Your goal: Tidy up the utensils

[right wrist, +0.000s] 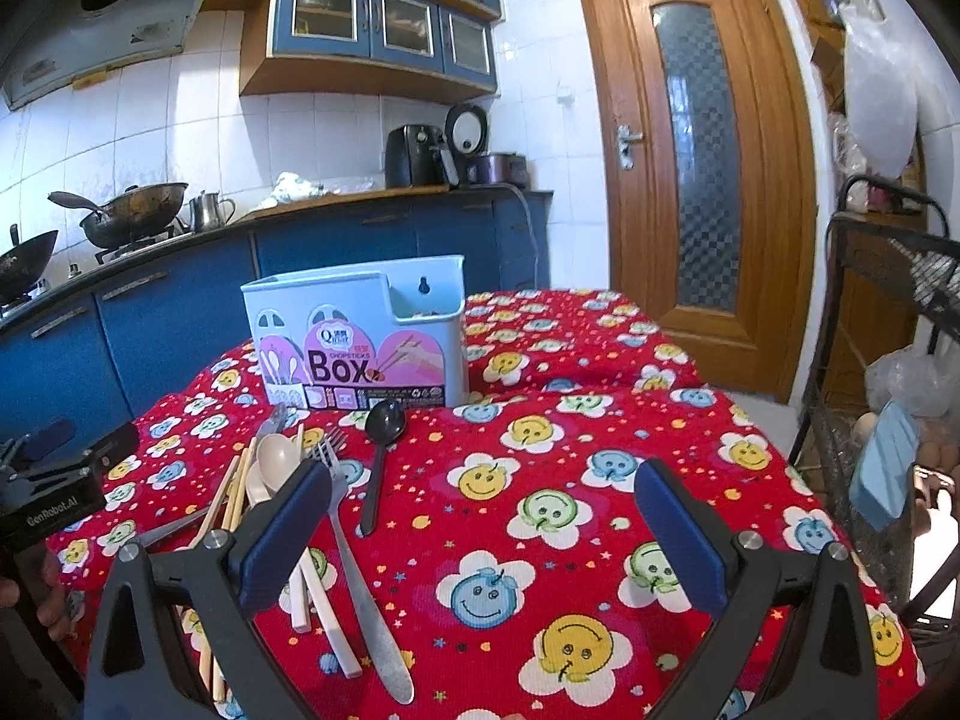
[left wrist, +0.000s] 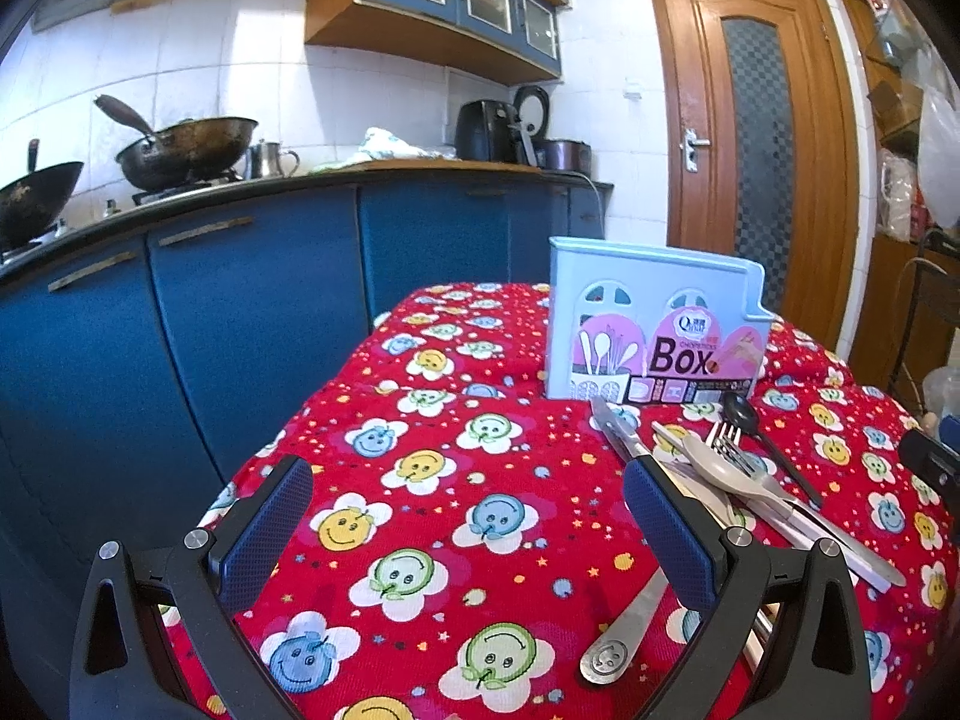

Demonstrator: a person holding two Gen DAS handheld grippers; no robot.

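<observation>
A pale blue chopsticks box stands upright on the red smiley tablecloth, labelled "Box". In front of it lies a loose pile of utensils: a black spoon, a steel fork, a beige spoon, a knife and chopsticks. A steel handle with a smiley end lies nearer me. My left gripper is open, left of the pile. My right gripper is open, right of the pile, nothing between its fingers.
The table drops off on all sides. Blue kitchen cabinets with woks stand behind left. A wooden door is at the back right, and a black wire rack with bags stands to the right.
</observation>
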